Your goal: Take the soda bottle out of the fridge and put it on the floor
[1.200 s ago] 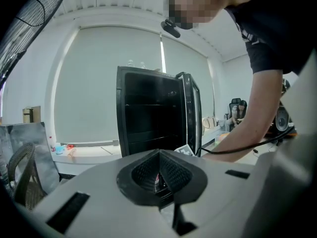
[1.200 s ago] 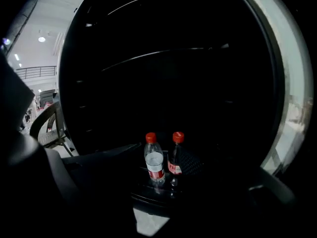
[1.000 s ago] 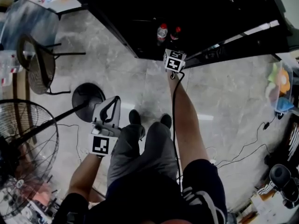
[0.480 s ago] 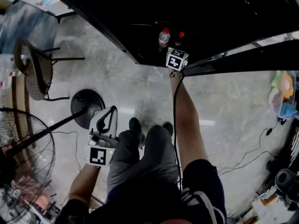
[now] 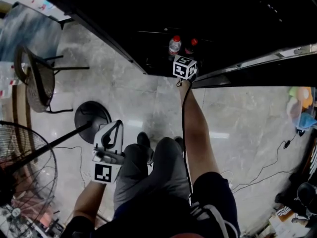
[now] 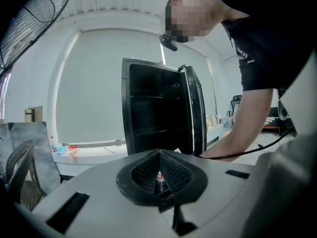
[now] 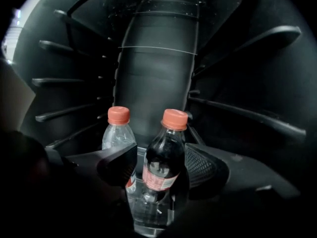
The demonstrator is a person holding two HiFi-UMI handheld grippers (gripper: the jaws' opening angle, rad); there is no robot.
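Your right gripper (image 7: 161,157) reaches into the open fridge (image 5: 233,24). Its jaws are wide and have just been opening, with the dark soda bottle (image 7: 169,135) upright between them (the pads don't press it). It stands low in the fridge, just right of a clear water bottle (image 7: 117,133). Your left gripper (image 6: 159,155), jaws together and empty, hangs over the floor (image 5: 237,113).

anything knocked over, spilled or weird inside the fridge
Nothing stands out. The soda bottle and the water bottle stand upright and capped, side by side in the fridge, with no spill or damage showing.
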